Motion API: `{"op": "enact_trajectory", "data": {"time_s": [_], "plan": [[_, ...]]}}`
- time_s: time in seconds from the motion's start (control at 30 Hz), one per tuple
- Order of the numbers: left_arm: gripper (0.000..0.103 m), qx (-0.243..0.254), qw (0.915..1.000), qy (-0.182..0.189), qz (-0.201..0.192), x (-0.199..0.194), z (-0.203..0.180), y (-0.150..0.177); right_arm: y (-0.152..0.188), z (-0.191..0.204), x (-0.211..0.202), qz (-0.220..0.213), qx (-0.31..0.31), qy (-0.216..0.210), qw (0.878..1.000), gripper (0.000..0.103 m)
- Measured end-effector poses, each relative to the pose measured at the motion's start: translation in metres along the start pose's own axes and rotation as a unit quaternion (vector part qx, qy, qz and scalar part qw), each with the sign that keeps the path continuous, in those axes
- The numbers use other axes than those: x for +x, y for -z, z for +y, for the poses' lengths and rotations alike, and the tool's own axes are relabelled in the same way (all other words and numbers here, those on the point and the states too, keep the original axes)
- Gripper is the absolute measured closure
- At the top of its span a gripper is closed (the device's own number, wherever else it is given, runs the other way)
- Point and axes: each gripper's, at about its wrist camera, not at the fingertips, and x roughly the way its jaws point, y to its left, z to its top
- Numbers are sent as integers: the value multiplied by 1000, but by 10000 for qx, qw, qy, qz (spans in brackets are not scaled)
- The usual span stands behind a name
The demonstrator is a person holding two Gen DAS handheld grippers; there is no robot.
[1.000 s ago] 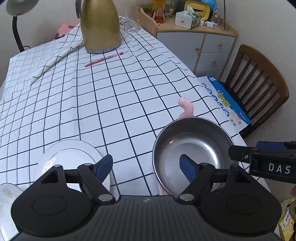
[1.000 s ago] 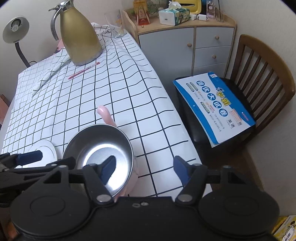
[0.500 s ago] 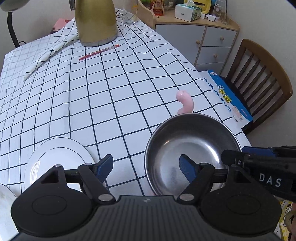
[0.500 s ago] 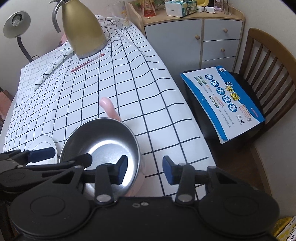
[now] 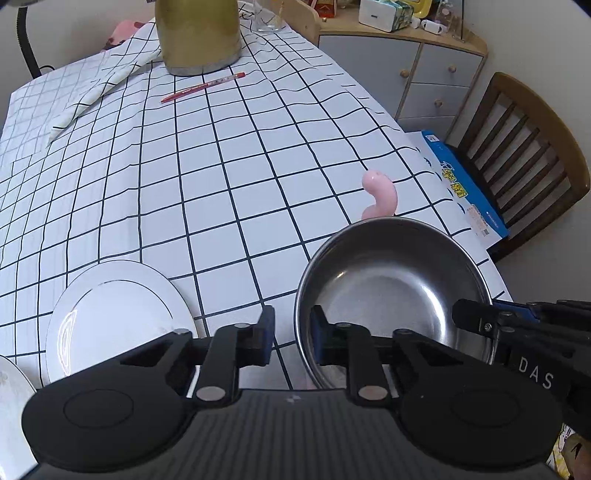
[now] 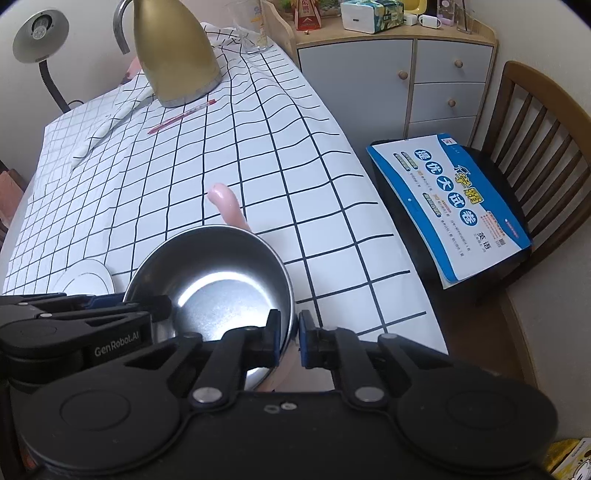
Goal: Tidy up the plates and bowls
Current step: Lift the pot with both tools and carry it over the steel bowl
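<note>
Two grippers (image 5: pixel 290 334) (image 6: pixel 288 338), "DAS" and "GenRobot.AI", pinch steel bowl (image 5: pixel 391 291).

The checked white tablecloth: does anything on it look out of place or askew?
Yes. At the far left, the checked white tablecloth is bunched into a long raised fold beside the gold metal jug. A red pen lies loose near the jug, unrelated to the dishes.
</note>
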Motion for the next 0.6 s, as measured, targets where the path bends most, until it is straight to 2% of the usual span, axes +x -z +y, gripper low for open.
{"op": "enact_trajectory", "data": {"time_s": [0.13,0.6], "plan": [[95,44,10000,57,4,-4,-3,2,1,2,-1,-10,-16,47,10000,93],[96,128,9999,65,20,-23,-13,15,14,1,-14,4,-91,101,9999,94]]}}
